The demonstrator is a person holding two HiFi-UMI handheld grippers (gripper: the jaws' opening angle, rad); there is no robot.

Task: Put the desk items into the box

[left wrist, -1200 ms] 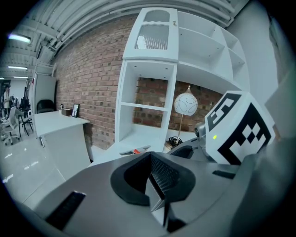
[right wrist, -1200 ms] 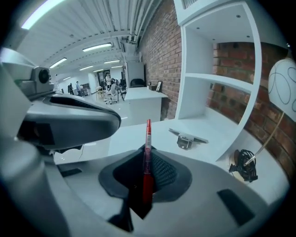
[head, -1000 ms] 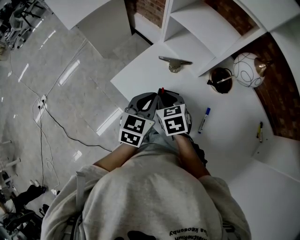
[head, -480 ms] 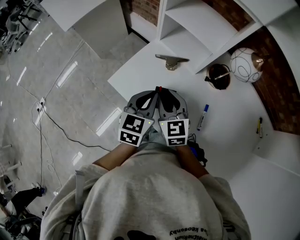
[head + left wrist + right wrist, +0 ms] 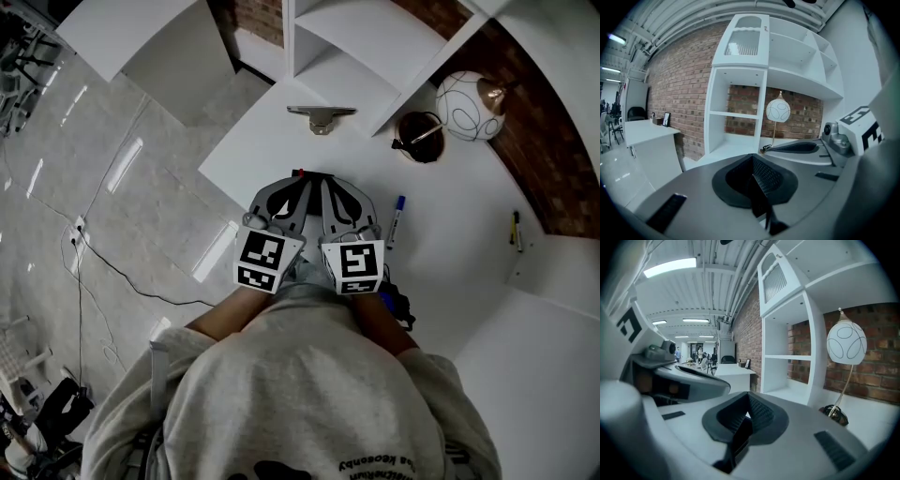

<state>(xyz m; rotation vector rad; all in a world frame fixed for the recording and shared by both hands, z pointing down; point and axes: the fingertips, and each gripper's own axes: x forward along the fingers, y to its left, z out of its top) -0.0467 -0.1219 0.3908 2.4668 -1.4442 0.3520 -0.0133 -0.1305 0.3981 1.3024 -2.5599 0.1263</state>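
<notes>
My two grippers hover side by side over the white desk [image 5: 281,141], noses toward the shelf unit. The left gripper [image 5: 298,186] [image 5: 757,185] has its ribbed pads together with nothing between them. The right gripper [image 5: 328,187] [image 5: 745,420] has just been closing and is shut, also empty. A blue-capped marker [image 5: 395,220] lies on the desk just right of the right gripper. A dark pen [image 5: 515,230] lies farther right near the wall. A metal desk item [image 5: 322,117] sits ahead of both grippers by the shelf.
A lamp with a round white shade [image 5: 469,92] [image 5: 846,345] and dark base [image 5: 418,137] stands at the back right. White shelving [image 5: 740,112] rises behind the desk against a brick wall. The desk's left edge drops to a tiled floor with a cable [image 5: 103,253].
The right gripper's marker cube has slid nearer to me and now sits level with the left one. The desk items sit higher and further left in the head view.
</notes>
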